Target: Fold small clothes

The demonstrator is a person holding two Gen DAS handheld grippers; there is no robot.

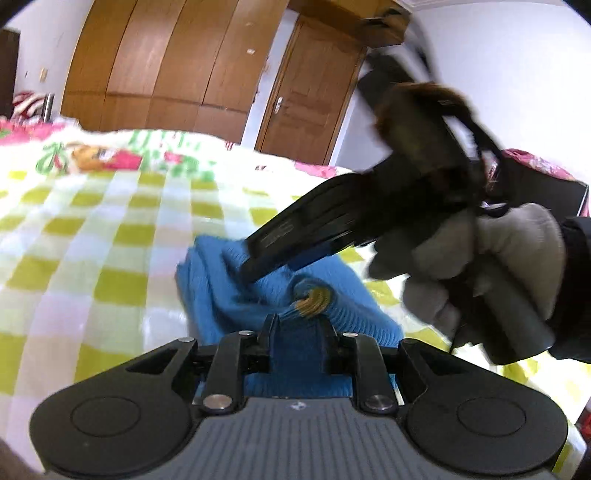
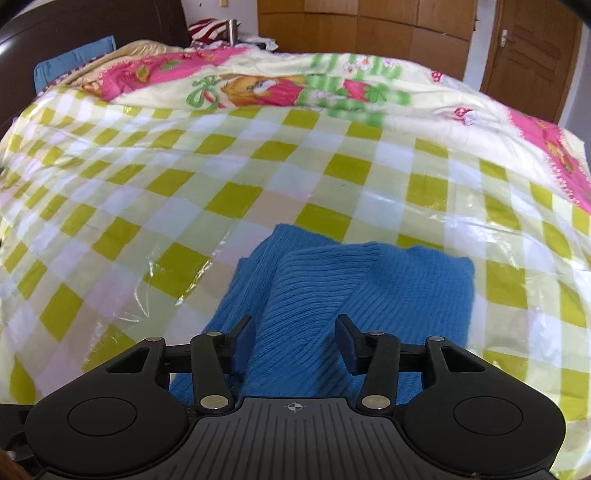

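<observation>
Nearest, we record our left black two-finger gripper [image 1: 297,332], fingers pinching the ribbed hem of a small blue knitted garment [image 1: 258,288] bearing a yellow-brown tassel [image 1: 314,297]. Our right black two-finger gripper [image 2: 295,339] stands spread, fingers on either side of a raised fold of that garment [image 2: 332,280] without touching it; in the left view its fingers [image 1: 280,240] angle down onto the cloth, held by a grey-gloved hand [image 1: 480,273]. The garment lies bunched on a green-and-white checked quilt [image 2: 258,166], its long axis running away from the right camera. Beyond: the pink cartoon-print border [image 2: 266,85], wooden wardrobe [image 2: 362,26], wooden door [image 2: 528,55].
</observation>
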